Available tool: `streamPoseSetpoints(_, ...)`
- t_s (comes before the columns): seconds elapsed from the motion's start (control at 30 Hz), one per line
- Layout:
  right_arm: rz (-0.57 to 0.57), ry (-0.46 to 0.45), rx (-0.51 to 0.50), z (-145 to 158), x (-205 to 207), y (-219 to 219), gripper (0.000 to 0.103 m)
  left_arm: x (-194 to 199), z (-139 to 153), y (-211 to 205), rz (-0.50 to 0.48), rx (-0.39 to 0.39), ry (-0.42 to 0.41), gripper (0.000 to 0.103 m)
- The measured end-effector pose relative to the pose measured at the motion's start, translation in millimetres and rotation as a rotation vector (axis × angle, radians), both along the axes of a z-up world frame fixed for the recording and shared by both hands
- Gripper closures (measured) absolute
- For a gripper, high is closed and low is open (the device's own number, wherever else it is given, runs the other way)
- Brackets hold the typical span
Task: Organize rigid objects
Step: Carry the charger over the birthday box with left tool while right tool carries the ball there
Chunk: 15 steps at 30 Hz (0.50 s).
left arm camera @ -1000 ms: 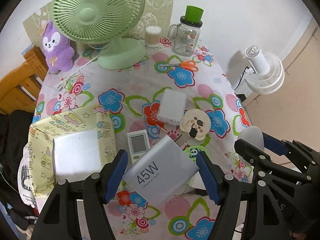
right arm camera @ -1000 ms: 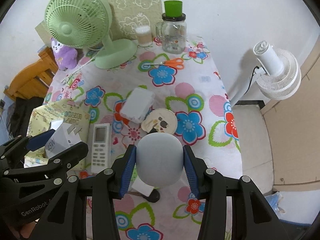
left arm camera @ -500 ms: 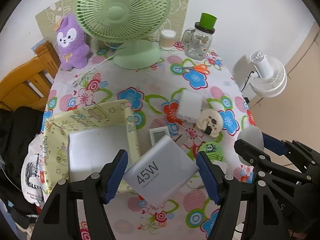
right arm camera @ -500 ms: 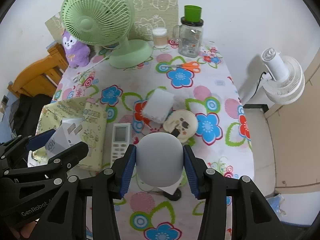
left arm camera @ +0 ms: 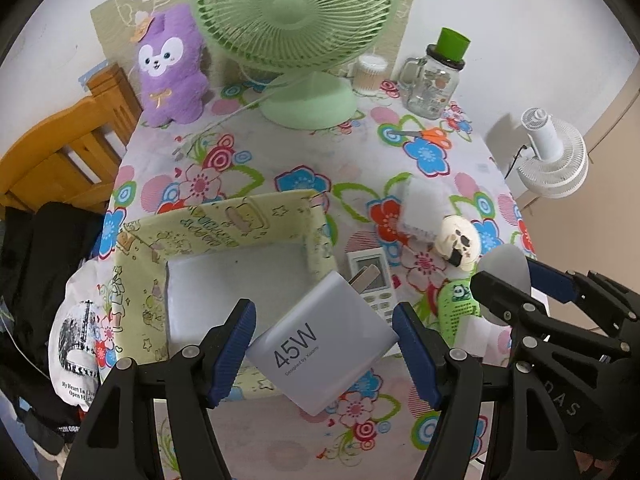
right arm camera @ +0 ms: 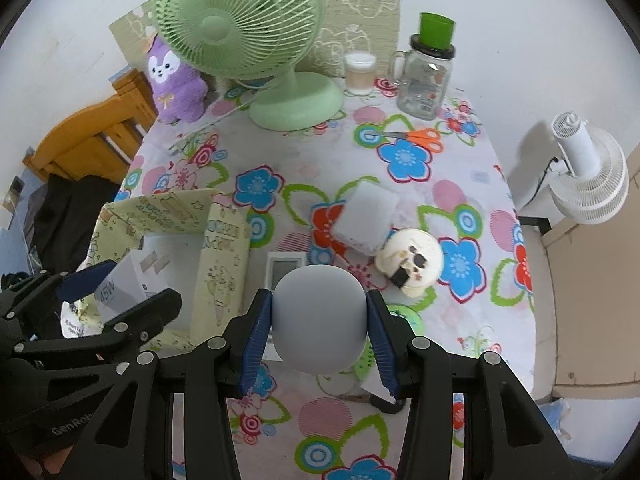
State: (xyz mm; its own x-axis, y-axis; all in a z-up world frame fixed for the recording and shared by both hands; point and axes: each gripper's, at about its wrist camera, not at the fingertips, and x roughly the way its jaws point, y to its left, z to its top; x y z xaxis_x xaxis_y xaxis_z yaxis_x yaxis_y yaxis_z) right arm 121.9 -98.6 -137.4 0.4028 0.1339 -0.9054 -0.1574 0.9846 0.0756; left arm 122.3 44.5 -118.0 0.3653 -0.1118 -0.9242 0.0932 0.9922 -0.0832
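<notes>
The 45W charger [left arm camera: 324,340] is clamped in the left gripper [left arm camera: 324,354] over the yellow box's [left arm camera: 248,216] four-o'clock corner. Only the right wrist view shows the grey rounded object [right arm camera: 320,318] fully, pinched by the right gripper [right arm camera: 318,340], remote [right arm camera: 286,264] at its eleven o'clock.

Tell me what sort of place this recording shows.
Most likely a room in someone's home, not a lab: a table under a flowered cloth, a purple plush toy beside a green desk fan, and a wooden chair at the table's edge.
</notes>
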Motion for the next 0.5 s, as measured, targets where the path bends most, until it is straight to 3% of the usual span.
streamPoseSetpoints(0.5, 0.064, 0.029, -0.019, -12, 21, 43, 0.053, 12, -28, 40, 0.037, 0.017, 0.058, 0.031)
